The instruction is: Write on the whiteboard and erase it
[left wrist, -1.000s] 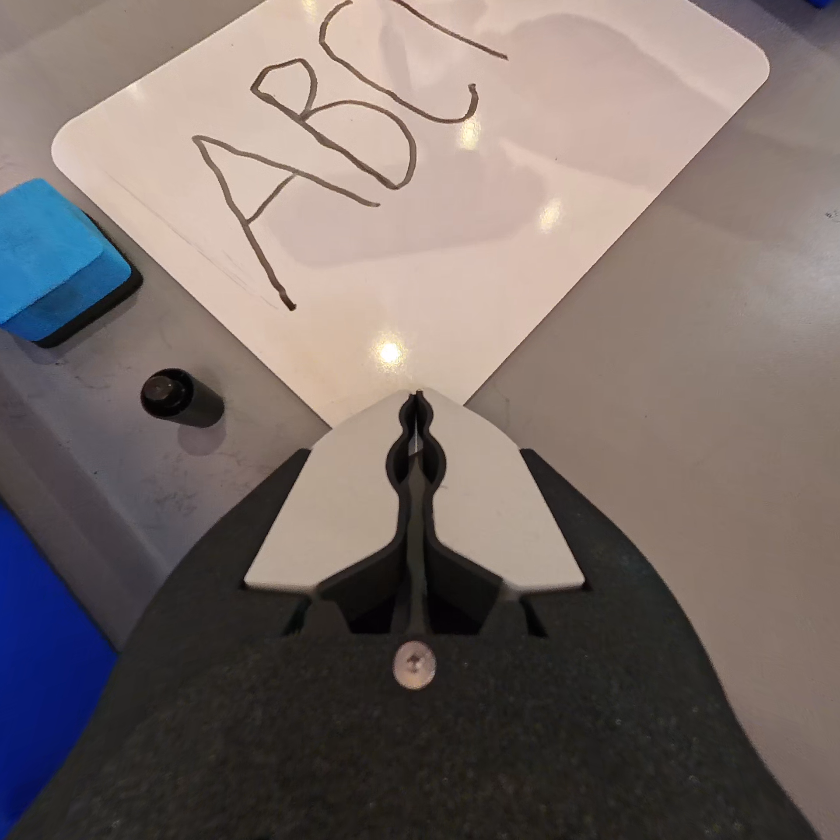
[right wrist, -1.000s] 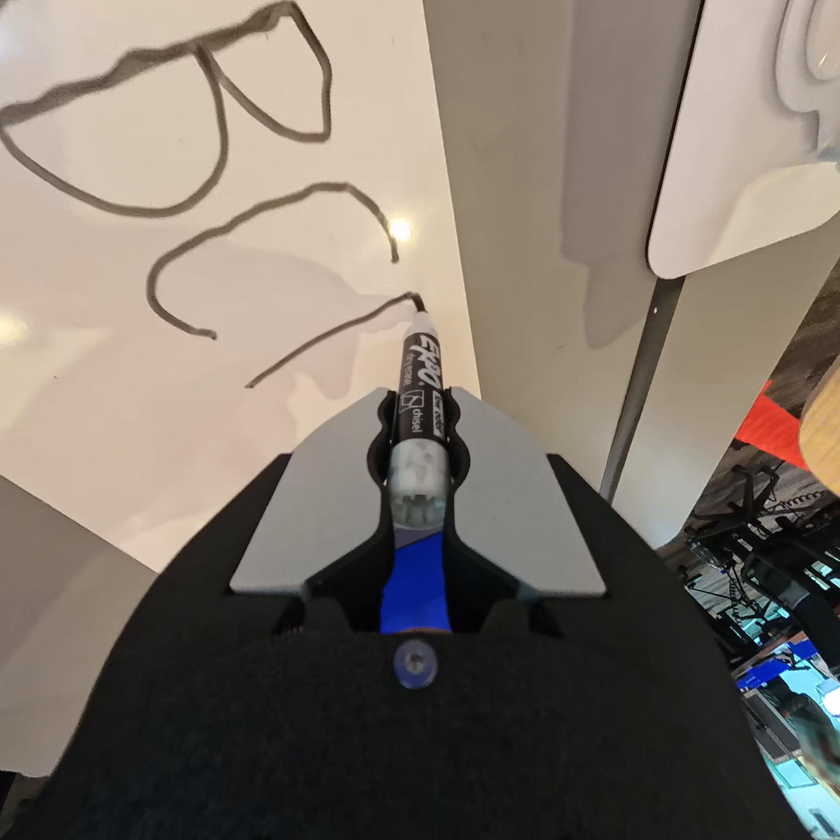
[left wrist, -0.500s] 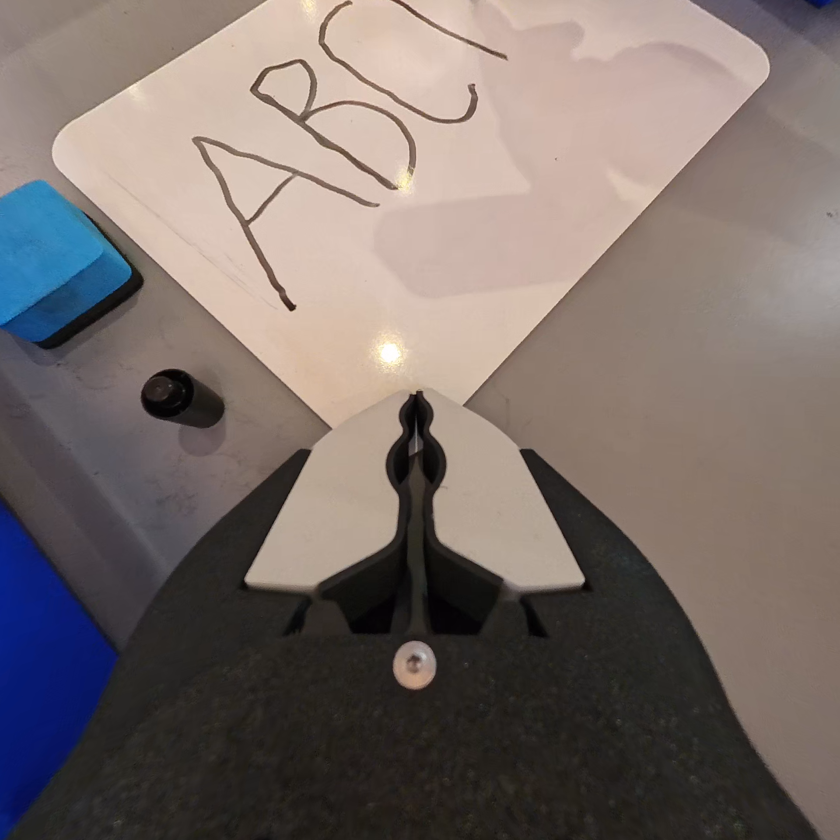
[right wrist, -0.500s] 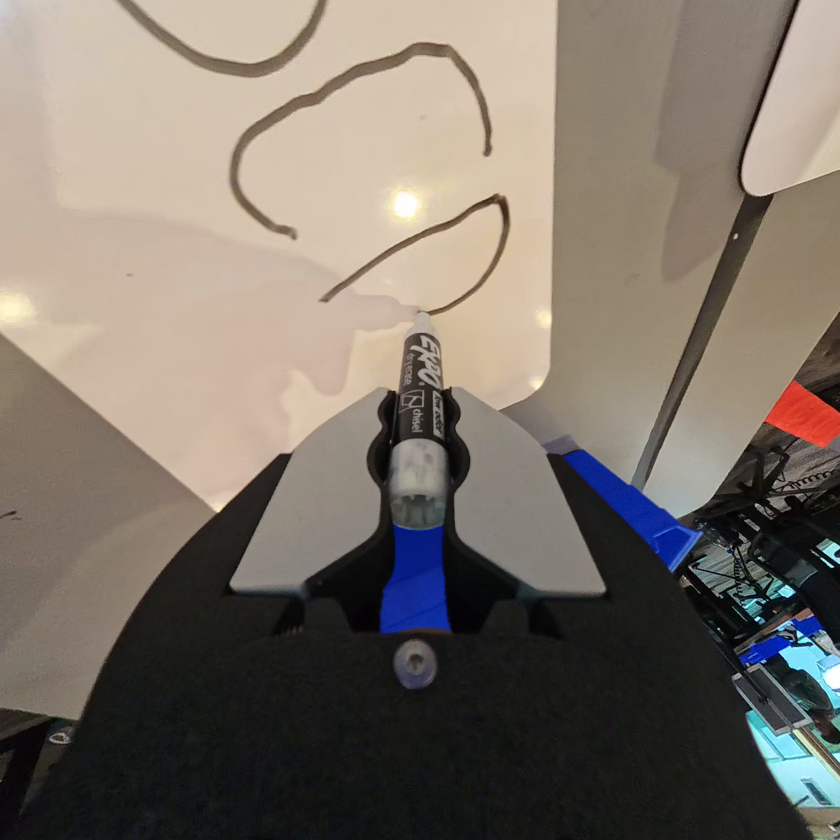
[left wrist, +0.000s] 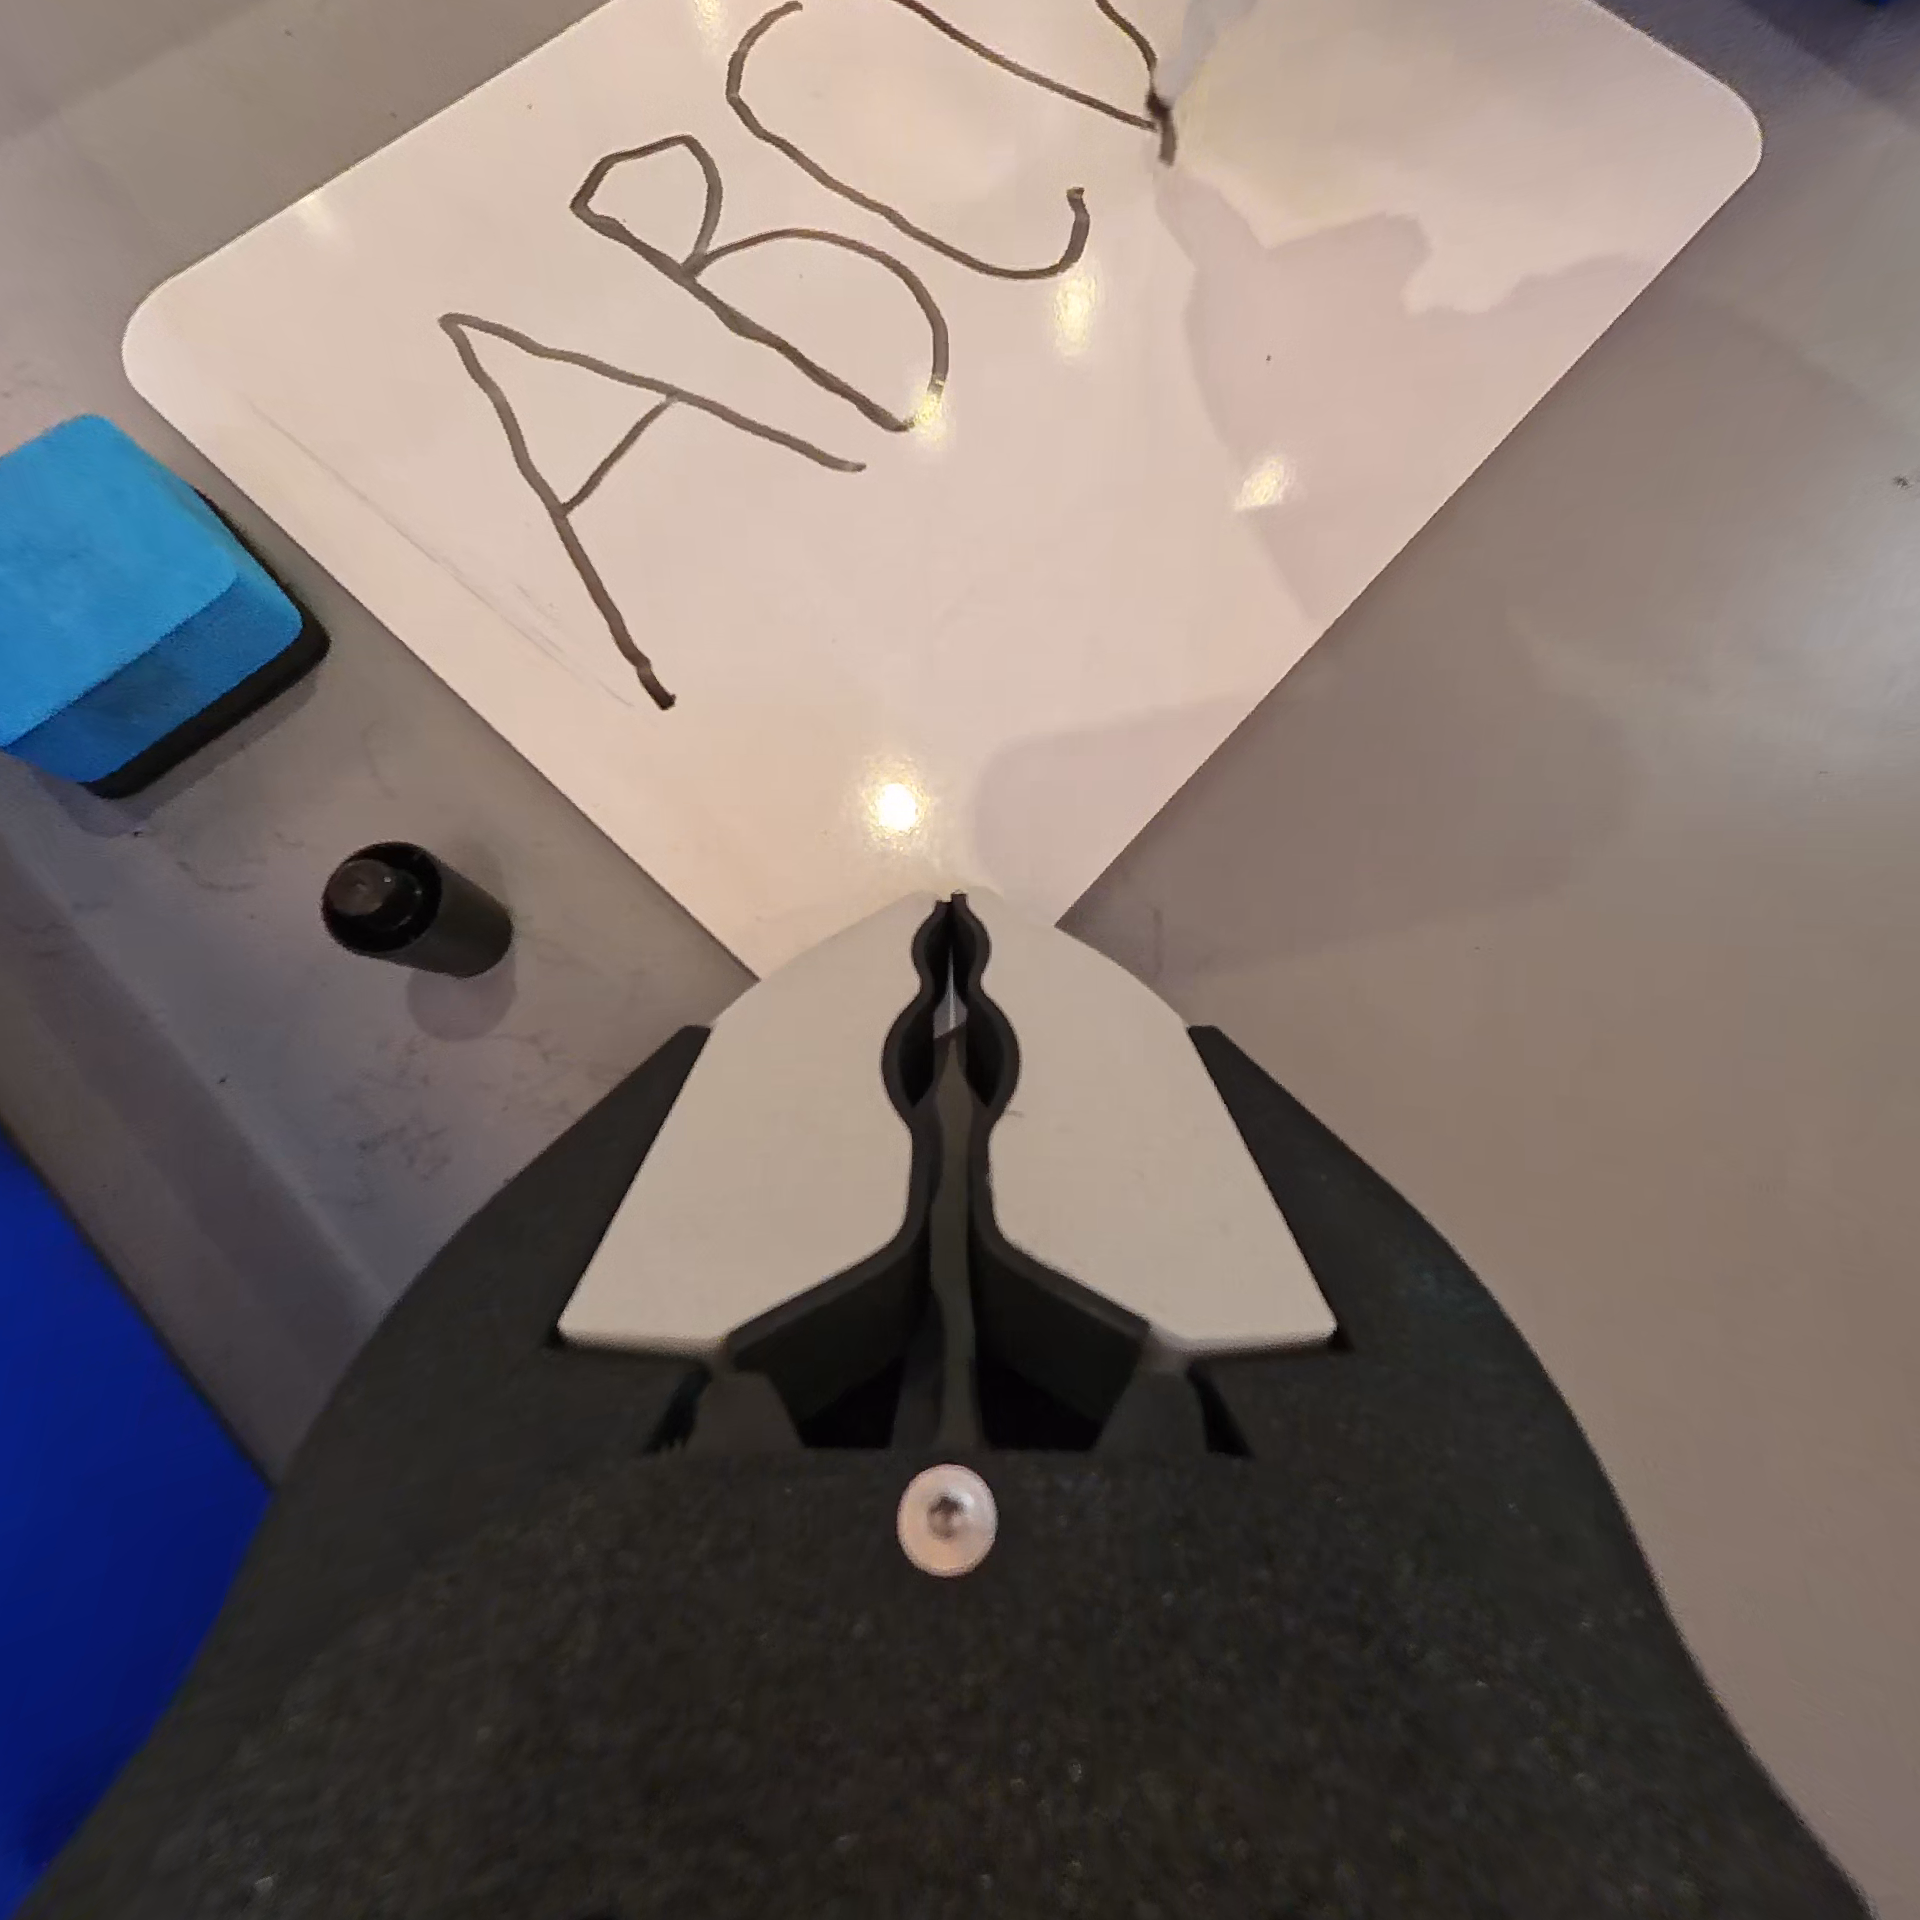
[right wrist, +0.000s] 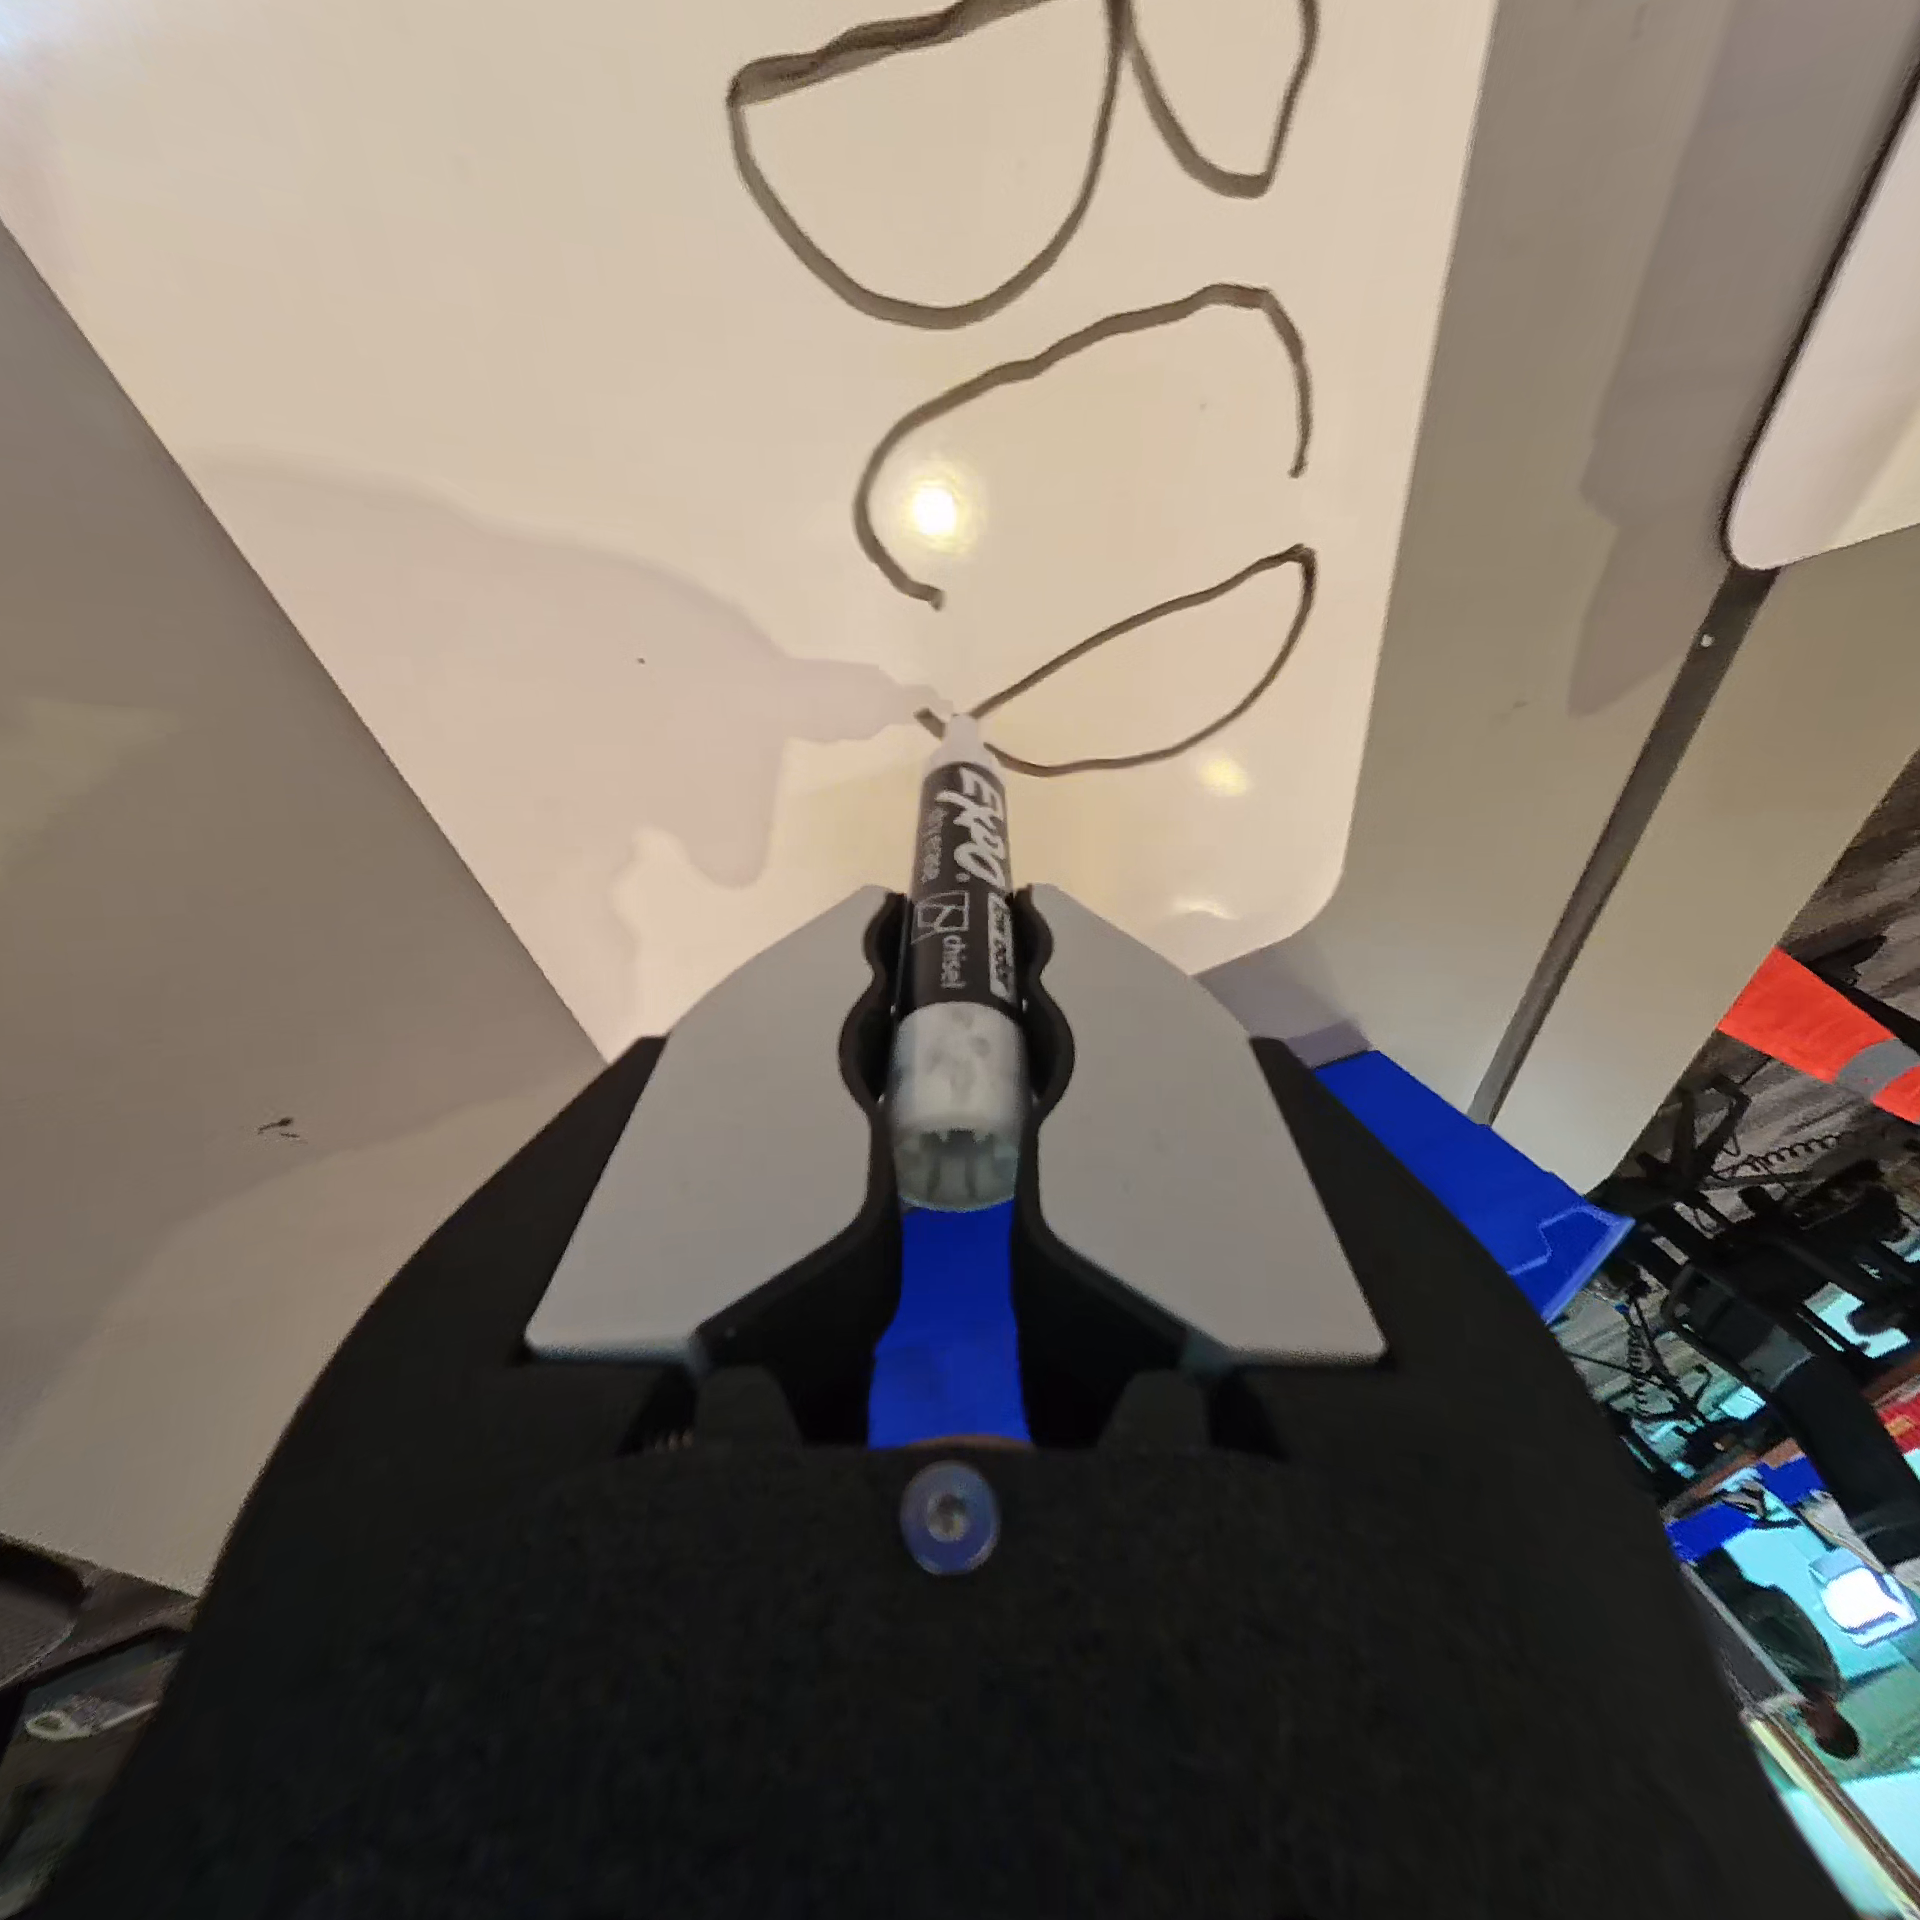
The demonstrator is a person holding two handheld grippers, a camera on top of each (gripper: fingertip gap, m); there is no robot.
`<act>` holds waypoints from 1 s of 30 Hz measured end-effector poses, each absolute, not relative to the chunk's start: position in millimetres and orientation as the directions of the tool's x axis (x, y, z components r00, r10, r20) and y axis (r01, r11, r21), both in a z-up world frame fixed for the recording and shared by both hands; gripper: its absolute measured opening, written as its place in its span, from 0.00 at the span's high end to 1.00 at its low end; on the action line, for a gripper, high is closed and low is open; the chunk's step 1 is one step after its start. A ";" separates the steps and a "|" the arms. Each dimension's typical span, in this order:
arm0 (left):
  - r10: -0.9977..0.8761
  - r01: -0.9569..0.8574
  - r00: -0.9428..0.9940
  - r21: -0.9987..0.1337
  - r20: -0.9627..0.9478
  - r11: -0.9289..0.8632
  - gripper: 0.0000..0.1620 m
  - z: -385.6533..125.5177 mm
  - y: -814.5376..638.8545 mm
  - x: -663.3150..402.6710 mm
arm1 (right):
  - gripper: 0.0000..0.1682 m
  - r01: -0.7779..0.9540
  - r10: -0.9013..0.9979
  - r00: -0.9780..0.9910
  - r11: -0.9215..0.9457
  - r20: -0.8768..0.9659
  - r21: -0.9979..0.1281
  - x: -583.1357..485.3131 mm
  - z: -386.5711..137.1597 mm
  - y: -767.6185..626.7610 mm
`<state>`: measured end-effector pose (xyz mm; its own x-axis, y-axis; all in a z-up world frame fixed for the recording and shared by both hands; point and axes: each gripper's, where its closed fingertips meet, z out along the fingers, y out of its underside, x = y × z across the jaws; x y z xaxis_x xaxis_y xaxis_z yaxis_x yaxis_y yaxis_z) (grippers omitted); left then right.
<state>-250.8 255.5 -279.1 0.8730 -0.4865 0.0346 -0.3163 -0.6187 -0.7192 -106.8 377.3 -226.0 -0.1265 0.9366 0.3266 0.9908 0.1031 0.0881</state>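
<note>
marker (right wrist: 961, 862) clamped in right claw (right wrist: 954, 914), tip touching whiteboard (right wrist: 468, 364)

Bright overhead glare, wide-angle edge warping

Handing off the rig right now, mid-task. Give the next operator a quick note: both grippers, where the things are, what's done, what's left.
Right gripper: shut on the marker, tip touching the whiteboard at the end of a loop-shaped stroke.
Left gripper: shut, empty, at the whiteboard's near corner.
Blue eraser: on the table, left of the whiteboard, untouched.
Marker cap: lying on the table near the eraser.
Done: several black characters are written.
Left: finish the stroke if needed, lift the marker, then wipe the whiteboard with the eraser.
</note>
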 end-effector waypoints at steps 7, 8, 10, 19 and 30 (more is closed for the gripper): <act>-0.486 -0.312 0.873 -0.719 0.042 -0.621 1.00 -279.0 255.3 -250.5 | 0.89 0.999 0.928 -0.013 -0.004 0.373 0.044 -92.1 -194.7 430.9; -0.486 -0.311 0.873 -0.719 0.043 -0.622 1.00 -279.0 255.3 -250.5 | 0.89 0.999 0.927 -0.005 -0.014 0.376 0.048 -90.5 -195.1 439.8; -0.486 -0.307 0.872 -0.718 0.050 -0.624 1.00 -279.0 255.3 -250.5 | 0.89 0.999 0.934 0.009 -0.025 0.356 0.040 -92.0 -200.1 451.4; -0.486 -0.302 0.872 -0.718 0.057 -0.627 1.00 -278.9 255.2 -250.5 | 0.89 0.998 0.950 -0.015 -0.003 0.313 0.055 -98.8 -229.6 470.4; -0.485 -0.302 0.873 -0.718 0.057 -0.627 1.00 -278.9 255.5 -250.5 | 0.88 0.996 0.946 -0.062 0.038 0.318 0.081 -90.9 -231.5 443.3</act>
<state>-250.5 255.5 -278.9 0.8726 -0.4852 0.0566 -0.3019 -0.6267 -0.7184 -90.9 443.3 -231.5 -0.0618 0.9459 0.3184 0.9960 0.0378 0.0811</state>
